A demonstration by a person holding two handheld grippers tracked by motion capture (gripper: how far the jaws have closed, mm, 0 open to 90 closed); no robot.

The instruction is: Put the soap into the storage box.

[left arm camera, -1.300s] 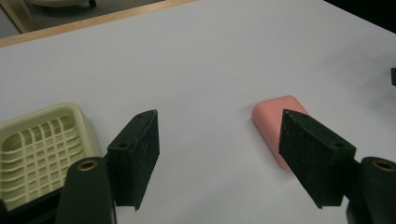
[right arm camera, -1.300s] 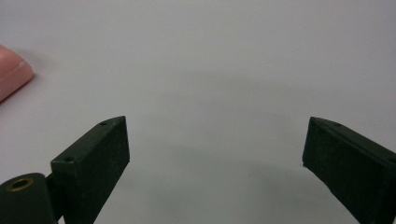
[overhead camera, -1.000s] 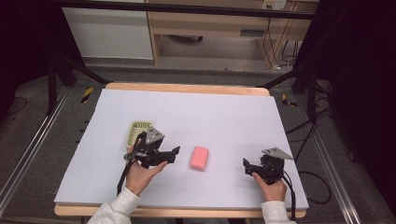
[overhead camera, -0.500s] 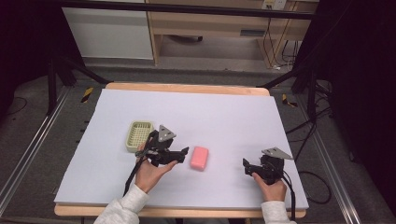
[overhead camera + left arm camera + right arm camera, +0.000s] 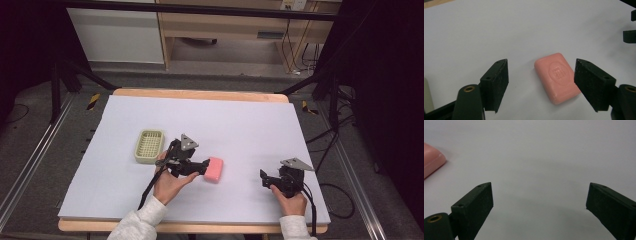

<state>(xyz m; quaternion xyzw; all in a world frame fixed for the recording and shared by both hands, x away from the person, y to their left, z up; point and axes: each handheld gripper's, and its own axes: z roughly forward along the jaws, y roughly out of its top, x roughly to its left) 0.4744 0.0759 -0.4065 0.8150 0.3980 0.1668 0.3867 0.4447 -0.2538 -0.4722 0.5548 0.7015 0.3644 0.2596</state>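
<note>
The pink rounded soap bar [image 5: 557,77] lies on the white bench [image 5: 250,125] between the left tool's [image 5: 541,85] parted jaws, long axis slanting across them; the right tool [image 5: 539,207], also open, sits well apart.

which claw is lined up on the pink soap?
The left claw: its open jaws flank the pink soap bar without touching it. The right claw, also open, has bare table between its jaws.

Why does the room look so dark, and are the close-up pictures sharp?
High view: light falls on the white table, surroundings dark. Left gripper view: the pink soap is fairly sharp, its stamp blurred, soft shadow beneath. Right gripper view: the near jaws look soft, dim shading between them.
</note>
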